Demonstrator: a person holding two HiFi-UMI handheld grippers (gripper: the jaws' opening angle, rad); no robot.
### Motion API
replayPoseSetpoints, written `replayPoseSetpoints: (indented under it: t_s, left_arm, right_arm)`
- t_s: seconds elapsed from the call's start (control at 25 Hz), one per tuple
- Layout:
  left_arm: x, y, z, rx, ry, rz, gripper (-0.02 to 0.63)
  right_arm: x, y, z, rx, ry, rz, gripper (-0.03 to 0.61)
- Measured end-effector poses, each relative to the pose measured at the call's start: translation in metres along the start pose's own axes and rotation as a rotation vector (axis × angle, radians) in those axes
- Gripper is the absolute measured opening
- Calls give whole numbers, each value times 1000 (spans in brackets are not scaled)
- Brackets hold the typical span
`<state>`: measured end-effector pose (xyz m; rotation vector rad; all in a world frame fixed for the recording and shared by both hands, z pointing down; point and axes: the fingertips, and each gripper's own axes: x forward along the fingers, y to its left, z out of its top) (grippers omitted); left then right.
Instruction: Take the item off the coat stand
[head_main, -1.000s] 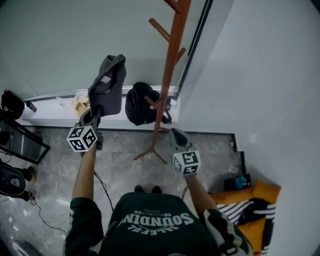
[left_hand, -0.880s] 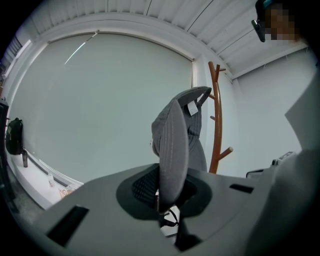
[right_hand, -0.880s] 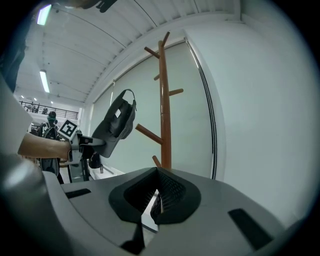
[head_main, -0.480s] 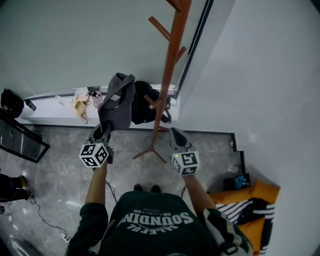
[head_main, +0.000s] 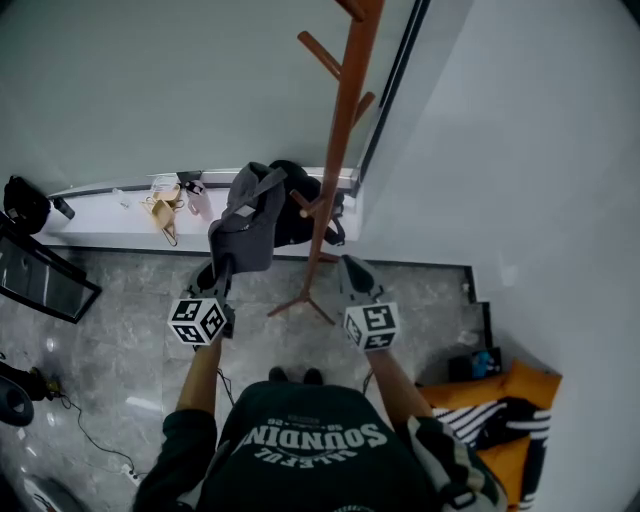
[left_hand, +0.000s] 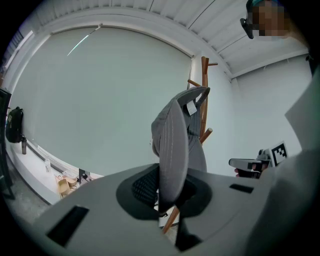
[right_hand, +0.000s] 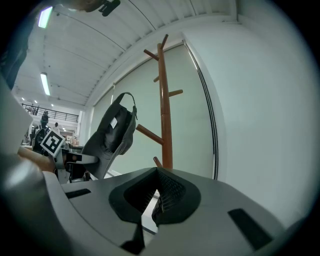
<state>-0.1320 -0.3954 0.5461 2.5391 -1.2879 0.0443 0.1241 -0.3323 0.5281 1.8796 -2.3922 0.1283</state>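
Observation:
A grey cap stands up from my left gripper, whose jaws are shut on its brim, clear of the pegs. The wooden coat stand rises just right of the cap. A black item hangs on one of its low pegs, partly behind the cap. My right gripper hovers near the stand's base, shut with nothing between its pads. In the right gripper view the cap sits left of the stand. The stand shows behind the cap in the left gripper view.
A white ledge runs along the wall with small things on it. A black bag and a dark frame stand at the left. Orange and striped items lie bottom right. A white wall is close on the right.
My left gripper has carried the grey cap rightward and lower in the head view, so the cap now overlaps the black item. The right gripper has stayed put.

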Motion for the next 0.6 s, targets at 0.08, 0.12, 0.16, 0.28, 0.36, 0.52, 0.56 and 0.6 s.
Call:
replayPoseSetpoints:
  t_s: [0.08, 0.12, 0.16, 0.28, 0.36, 0.52, 0.56, 0.6]
  left_arm:
    - [-1, 0, 2, 1, -3, 1, 23]
    - [-1, 0, 2, 1, -5, 3, 23]
    - [-1, 0, 2, 1, -6, 4, 23]
    - [0, 1, 3, 0, -7, 6, 23]
    - [-1, 0, 3, 1, -7, 6, 23]
    - [0, -2, 3, 4, -5, 0, 23]
    - [0, -3, 4, 4, -4, 0, 23]
    - [0, -3, 4, 4, -4, -1, 23]
  right_arm:
    - [0, 0, 1, -3, 0, 4, -2]
    - [-1, 0, 1, -4, 0, 5, -2]
    - [-1, 0, 1, -5, -1, 6, -2]
    - [-1, -1, 2, -9, -2, 7, -2]
    - [-1, -1, 2, -15, -2, 11, -2]
    - [-1, -1, 4, -17, -2, 13, -2]
    - [-1, -1, 4, -17, -3, 13, -2]
    - [-1, -1, 5, -16, -3, 13, -2]
